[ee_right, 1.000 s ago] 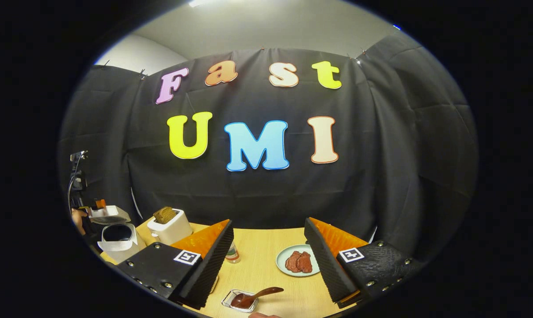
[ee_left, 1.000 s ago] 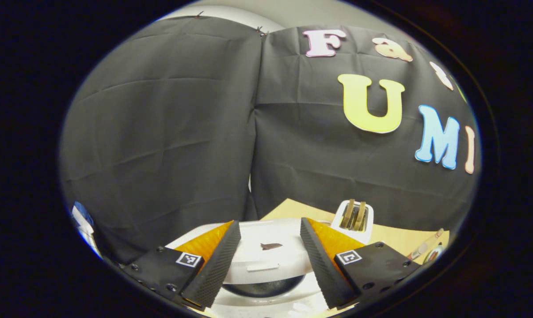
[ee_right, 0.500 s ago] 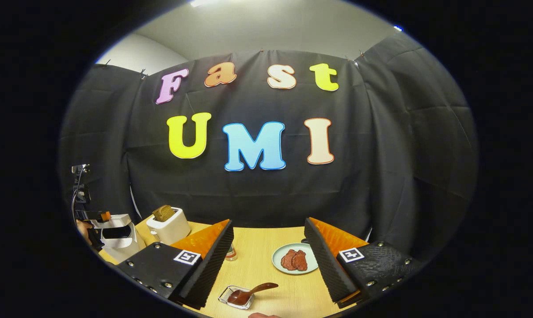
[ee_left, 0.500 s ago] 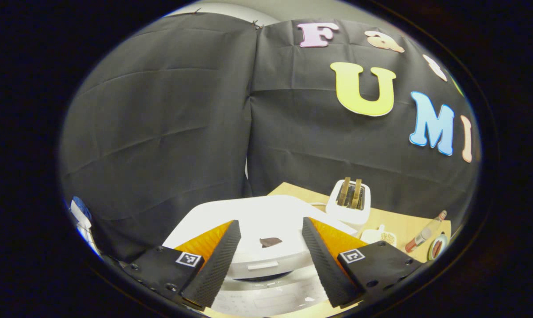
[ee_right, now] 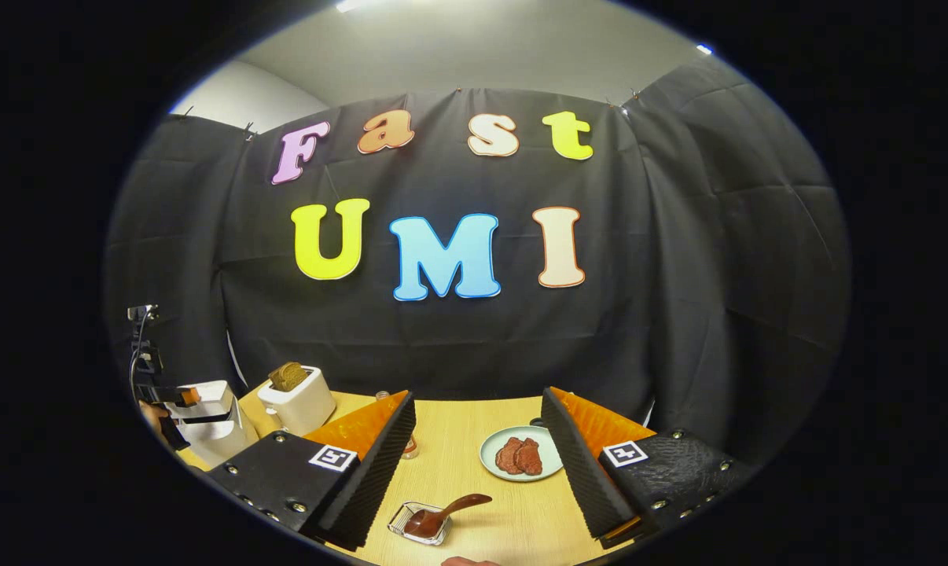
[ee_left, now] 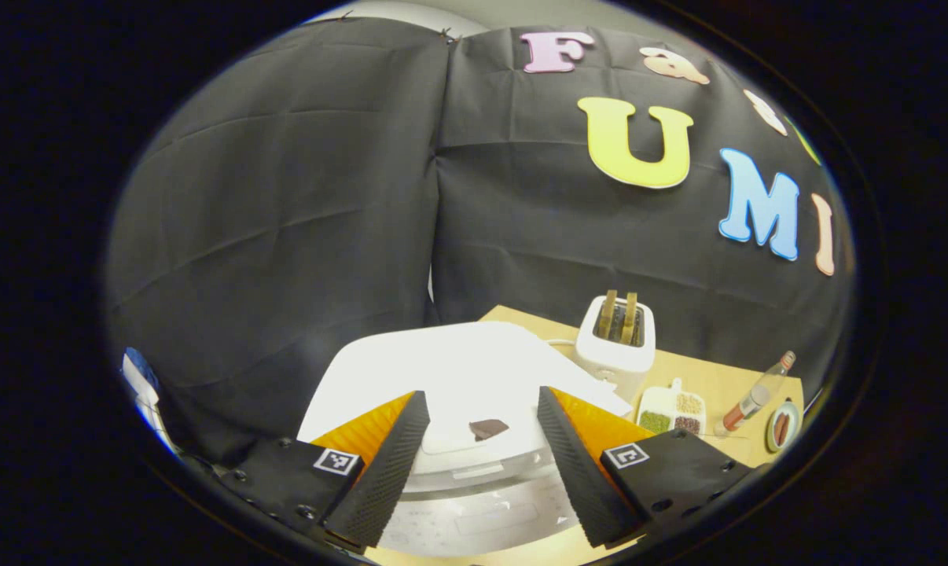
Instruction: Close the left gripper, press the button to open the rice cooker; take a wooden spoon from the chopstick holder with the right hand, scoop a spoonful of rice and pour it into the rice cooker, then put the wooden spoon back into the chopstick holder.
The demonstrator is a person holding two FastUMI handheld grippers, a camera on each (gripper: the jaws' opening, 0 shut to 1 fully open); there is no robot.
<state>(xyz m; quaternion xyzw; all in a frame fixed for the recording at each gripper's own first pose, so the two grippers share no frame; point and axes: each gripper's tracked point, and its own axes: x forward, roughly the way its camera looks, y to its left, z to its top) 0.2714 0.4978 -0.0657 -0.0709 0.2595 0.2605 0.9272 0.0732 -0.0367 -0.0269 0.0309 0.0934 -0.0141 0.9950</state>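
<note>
The rice cooker (ee_left: pixel 450 385) lid has swung back down shut under my spread left gripper (ee_left: pixel 478 464), so the task looks nearly complete; my right gripper (ee_right: pixel 474 464) hangs spread too.

Bare table (ee_right: pixel 474 440) lies open between toaster (ee_right: pixel 297 401) and plate (ee_right: pixel 521 454); a spoon (ee_right: pixel 442 515) lies nearer.

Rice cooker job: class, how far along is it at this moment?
Done: nothing evident; the rice cooker lid looks down. In hand: left gripper hovers open over it; right gripper open, empty. Left: press, then scooping with the spoon lying in a tray.
</note>
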